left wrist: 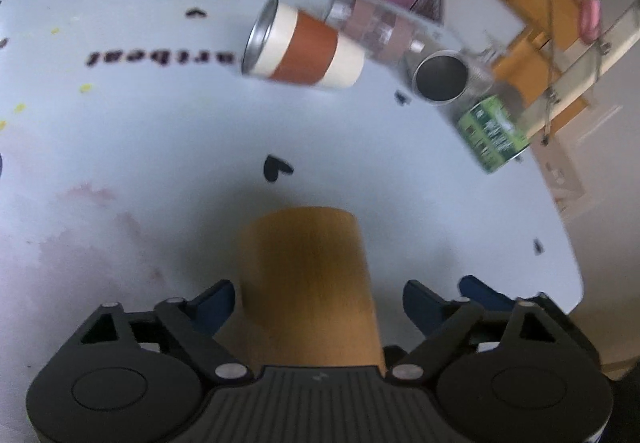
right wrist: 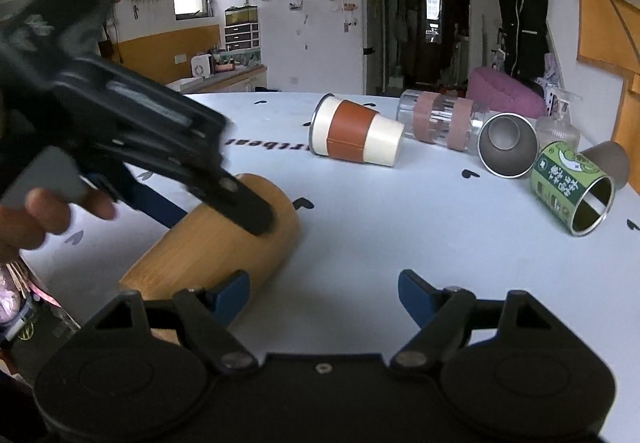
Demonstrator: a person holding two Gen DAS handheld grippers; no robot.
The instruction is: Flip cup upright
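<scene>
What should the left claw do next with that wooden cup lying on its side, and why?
Probably close. The wooden cup lies on its side between the left claw fingers, which look open with gaps on both sides. It needs a firm hold before tipping the cup upright. The right claw is open, holding nothing.

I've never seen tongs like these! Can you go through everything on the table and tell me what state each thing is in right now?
Wooden cup: on its side, between the left tongs' fingers.
Left tongs: open around the wooden cup.
Right tongs: open, holding nothing.
Cream and brown cup: on its side.
Clear glass: on its side.
Steel cup: on its side.
Green tin: tipped over, empty.
</scene>
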